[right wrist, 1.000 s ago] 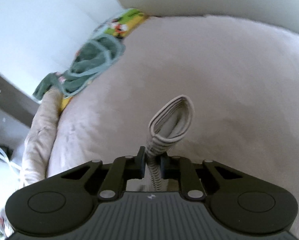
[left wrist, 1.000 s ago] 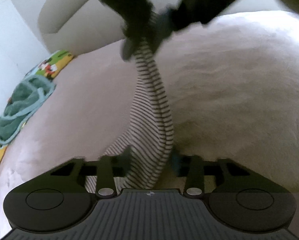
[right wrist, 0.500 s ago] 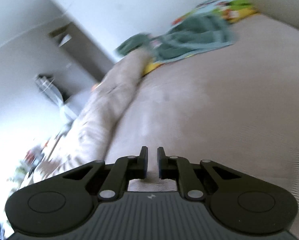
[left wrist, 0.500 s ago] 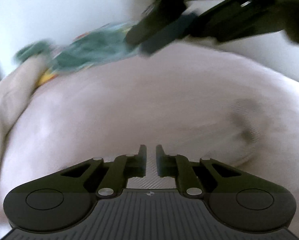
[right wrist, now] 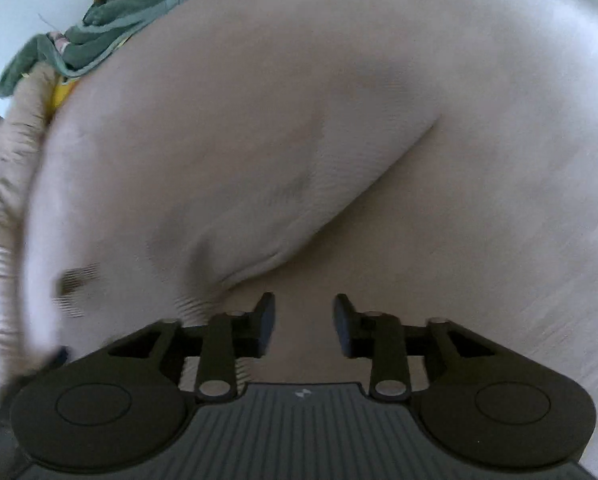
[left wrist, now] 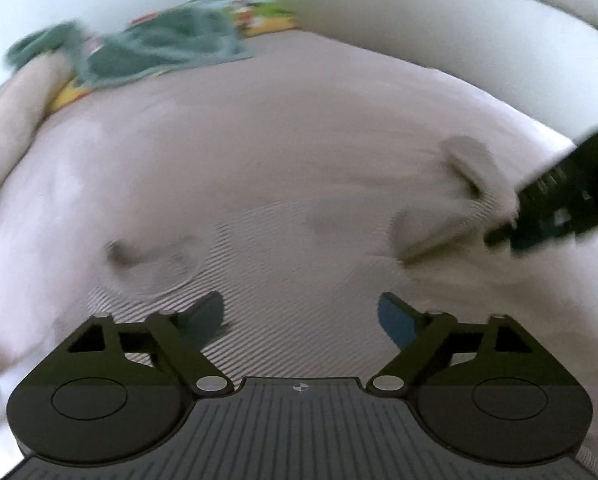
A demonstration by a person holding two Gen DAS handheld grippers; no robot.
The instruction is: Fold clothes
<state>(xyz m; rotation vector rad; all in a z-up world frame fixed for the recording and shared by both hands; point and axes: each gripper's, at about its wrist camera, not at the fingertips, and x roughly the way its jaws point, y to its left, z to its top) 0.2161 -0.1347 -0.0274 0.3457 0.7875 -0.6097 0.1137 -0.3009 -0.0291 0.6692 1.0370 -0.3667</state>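
A finely striped grey-white garment (left wrist: 283, 264) lies spread flat on the pale sofa seat (left wrist: 259, 120), blurred by motion. My left gripper (left wrist: 301, 316) is open and empty just above its near part. In the left wrist view my right gripper (left wrist: 515, 236) is at the garment's right edge. In the right wrist view the garment (right wrist: 259, 168) fills the left and middle, its edge running diagonally. My right gripper (right wrist: 303, 326) is open and empty, just off that edge over the bare seat (right wrist: 479, 240).
A crumpled green garment (left wrist: 159, 52) lies on a bright printed cloth (left wrist: 259, 20) at the far left of the seat, also in the right wrist view (right wrist: 99, 28). The sofa backrest (left wrist: 459, 32) rises behind. A beige cushion edge (right wrist: 3, 184) runs along the left.
One second ago both grippers held the striped garment bunched up in the air. It has since been laid flat on the seat, and both grippers have let go and opened.
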